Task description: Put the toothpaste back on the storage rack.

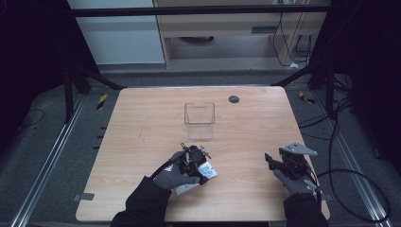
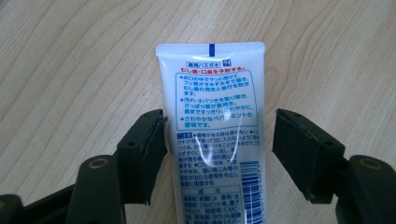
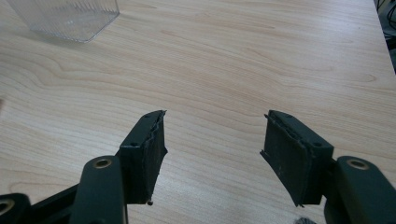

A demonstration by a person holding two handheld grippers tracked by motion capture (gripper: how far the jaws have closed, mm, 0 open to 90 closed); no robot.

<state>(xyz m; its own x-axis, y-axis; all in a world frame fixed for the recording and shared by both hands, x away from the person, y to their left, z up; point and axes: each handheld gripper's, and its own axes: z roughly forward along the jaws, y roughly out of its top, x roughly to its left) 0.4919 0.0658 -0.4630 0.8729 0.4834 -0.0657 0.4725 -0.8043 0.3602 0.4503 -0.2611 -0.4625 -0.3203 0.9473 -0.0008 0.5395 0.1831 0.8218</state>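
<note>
Clear plastic container [image 1: 199,120] stood upright mid-surface [image 1: 142,142], nothing inside that I could make out. Small dark round spot [image 1: 233,99] sat on the wood just behind and right of the container. Open wood between container and both grippers, nothing blocking.

White toothpaste tube [image 2: 212,135] lay flat on the surface, nearer the person than the container and slightly left of it, printed side up, crimped end pointing away from the left hand-held gripper [image 2: 219,144]. In the high view the gloved hand [image 1: 174,177] and gripper body covered most of the tube; just a white-blue bit [image 1: 207,170] and a pale strip under the hand showed. Cap end was cut off at the bottom of the left gripper view. Print too small to read.

Left hand-held gripper: jaws spread around the tube, left pad at or touching its edge, right pad clearly off it. Released, not clamping.

Right hand-held gripper [image 3: 212,154]: well right of the container and nearer the person, jaws wide apart over bare wood, holding nothing.
</note>
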